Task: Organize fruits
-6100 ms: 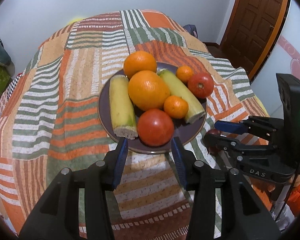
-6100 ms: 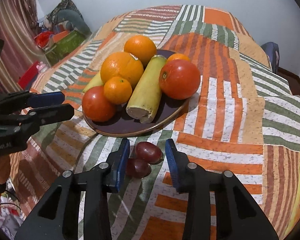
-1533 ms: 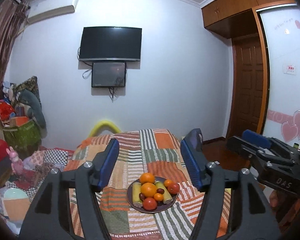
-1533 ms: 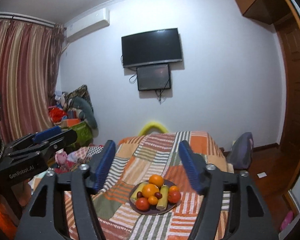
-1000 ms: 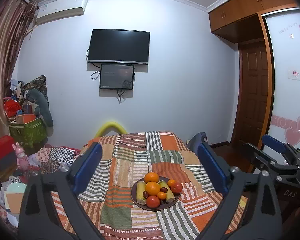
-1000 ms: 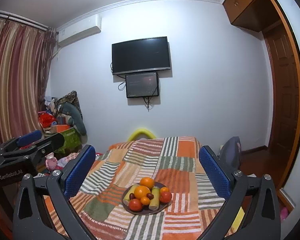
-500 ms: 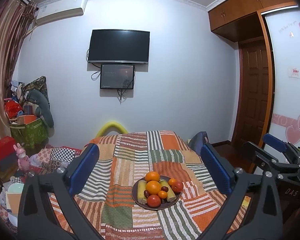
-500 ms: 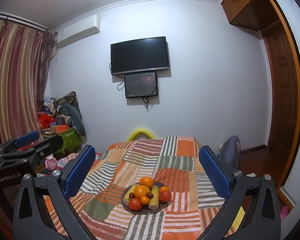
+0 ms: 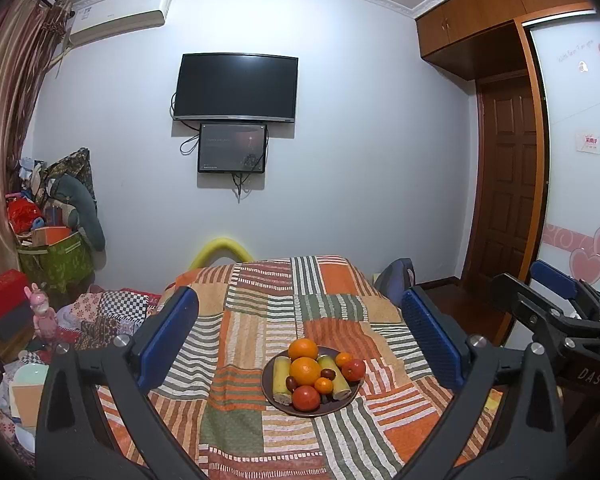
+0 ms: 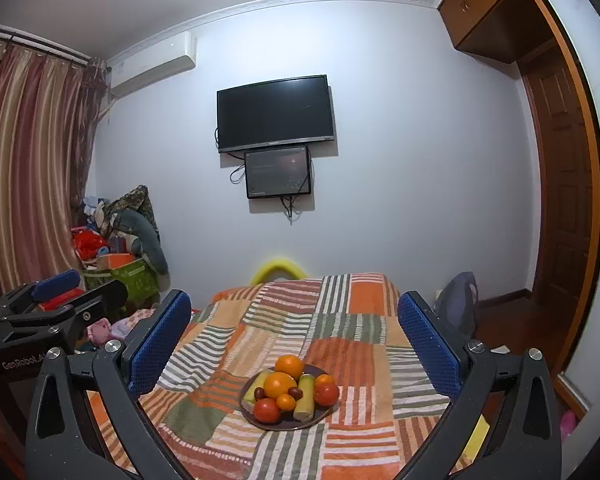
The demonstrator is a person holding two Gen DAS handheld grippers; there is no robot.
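Two views, both grippers well back from the table.

Left wrist: left gripper (image 9: 298, 332) fingers wide apart, holding nothing. Plate (image 9: 271, 394) sits mid-cloth on the patchwork tablecloth (image 9: 260, 312), fruit all piled on it: oranges, tomatoes, two dark grapes (image 9: 327, 373) wedged between. Looks done. Risk: the pile is loose, so any bump to the table could roll a grape off.

Right wrist: right gripper (image 10: 294, 340) also spread, nothing held. Same plate (image 10: 320, 412); tomato (image 10: 326, 393) sits near the rim, likeliest to roll if anything reaches back in.
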